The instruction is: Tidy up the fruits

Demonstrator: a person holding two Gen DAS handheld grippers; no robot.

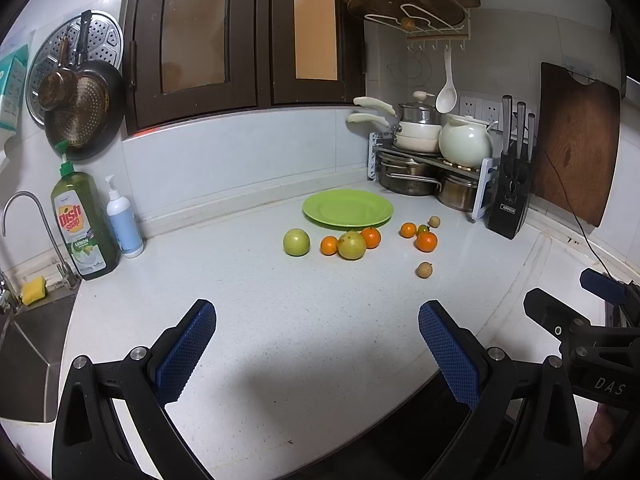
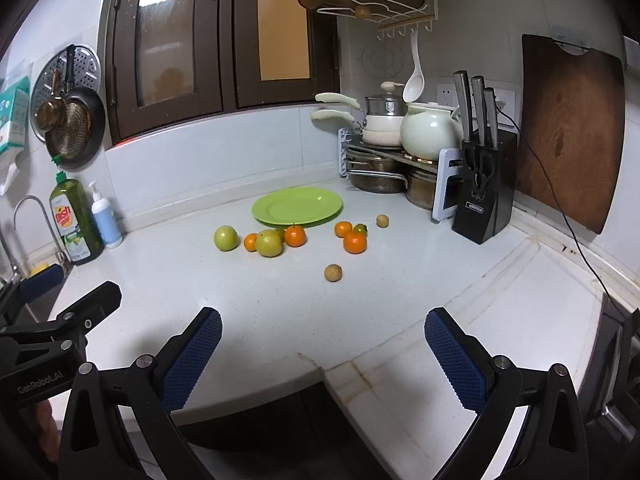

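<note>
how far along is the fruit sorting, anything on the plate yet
Nothing done: the green plate holds no fruit. Nothing in hand: left gripper and right gripper are open. Left: all fruit, like the green apple and oranges, sits on the counter.

Both cams sit low near the front edge of the white speckled stone countertop (image 1: 320,340), facing the back corner, fruit well ahead. Left cam looks from further left, right cam from the right. Both share the round lime-green plate (image 1: 348,209) (image 2: 298,206) and black knife block (image 1: 509,202) (image 2: 484,196).
</note>
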